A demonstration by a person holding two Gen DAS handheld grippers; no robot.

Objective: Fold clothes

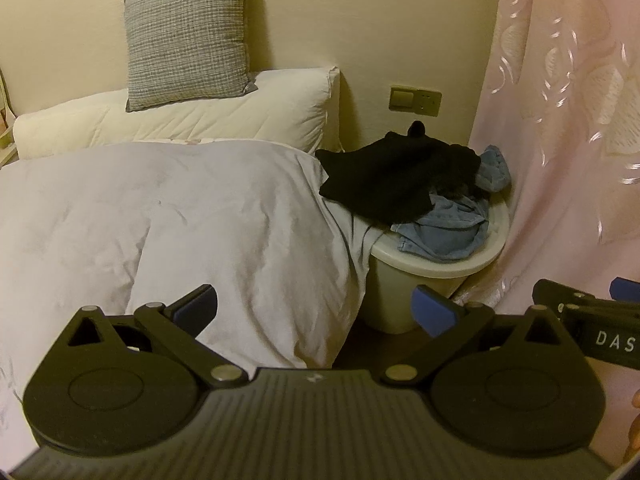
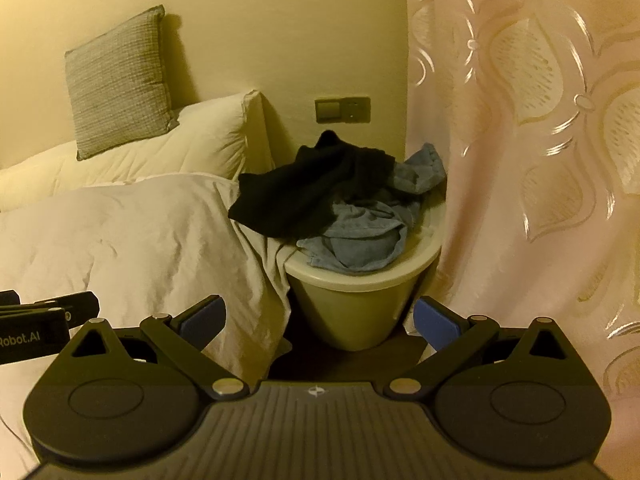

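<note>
A cream laundry basket (image 1: 432, 264) (image 2: 360, 296) stands between the bed and the curtain. It is heaped with clothes: a black garment (image 1: 396, 172) (image 2: 308, 192) on top and a blue denim piece (image 1: 444, 232) (image 2: 360, 236) under it. My left gripper (image 1: 316, 312) hangs open over the duvet's edge, short of the basket, nothing between its blue pads. My right gripper (image 2: 318, 322) is open too, pointed down at the basket's front, well short of the clothes. Each gripper shows at the edge of the other's view.
A bed with a white duvet (image 1: 160, 216) (image 2: 120, 232) fills the left. White pillows (image 1: 200, 116) and a grey cushion (image 1: 188, 36) lean on the wall. A pink patterned curtain (image 1: 568, 120) (image 2: 540, 160) hangs close on the right. A wall socket (image 1: 416, 100) sits above the basket.
</note>
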